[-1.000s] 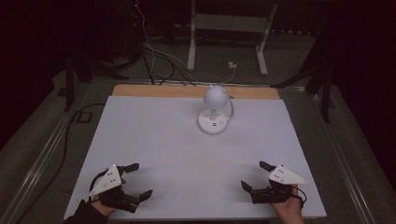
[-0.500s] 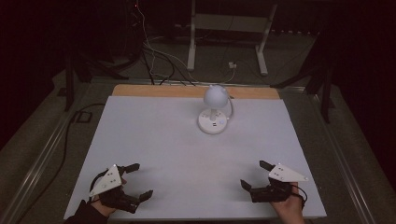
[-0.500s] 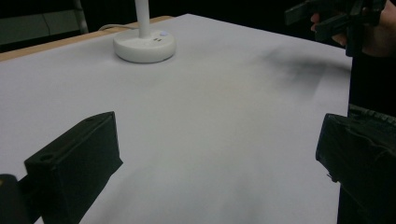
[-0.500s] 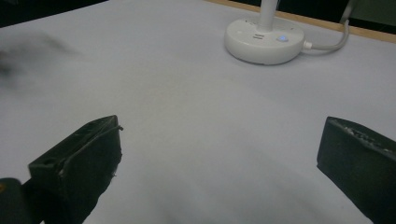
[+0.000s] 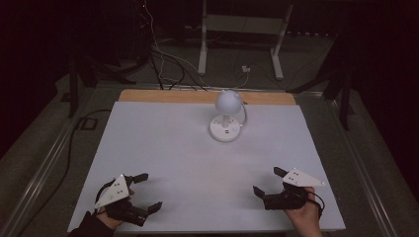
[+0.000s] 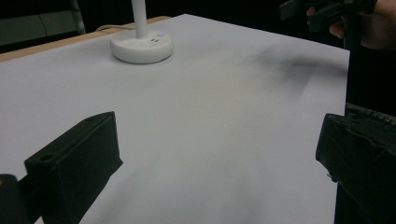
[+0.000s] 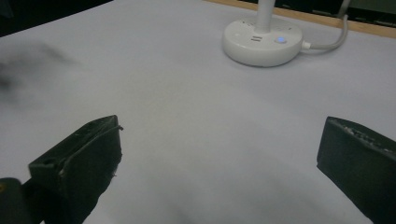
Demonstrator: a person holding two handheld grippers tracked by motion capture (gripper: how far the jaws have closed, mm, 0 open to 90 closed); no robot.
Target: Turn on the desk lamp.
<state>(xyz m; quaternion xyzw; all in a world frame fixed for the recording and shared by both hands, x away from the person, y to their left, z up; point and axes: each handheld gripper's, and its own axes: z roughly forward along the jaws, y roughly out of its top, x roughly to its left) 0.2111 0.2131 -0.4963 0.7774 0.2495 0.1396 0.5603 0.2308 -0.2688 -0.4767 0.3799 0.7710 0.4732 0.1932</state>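
Both hands are sitting low at the near edge of the white tabletop [image 5: 163, 143]; the left hand-held gripper [image 5: 146, 192] is resting at the near left corner with its jaws spread wide and gripping nothing; the right hand-held gripper [image 5: 267, 181] is lying at the near right, jaws likewise gaping wide apart with only bare surface between them. The small white desk lamp [image 5: 227, 116] is standing upright toward the far middle of the tabletop, well apart from both grippers; its round head is leaning over the disc-shaped base, and its white cable [image 5: 242, 112] is curving off behind it toward the wooden strip [image 5: 163, 96] at the far edge. In the left gripper view the lamp's base [image 6: 141, 45] is showing up at the far end of the sheet, a small lit button glowing on top of it, and the person's other hand [image 6: 373, 29] is appearing at the upper right with its gripper; in the right gripper view the base [image 7: 262, 40] is sitting up ahead and a little to the right, the blue light glowing on it, the stem rising out of frame, the cable trailing off to the right.
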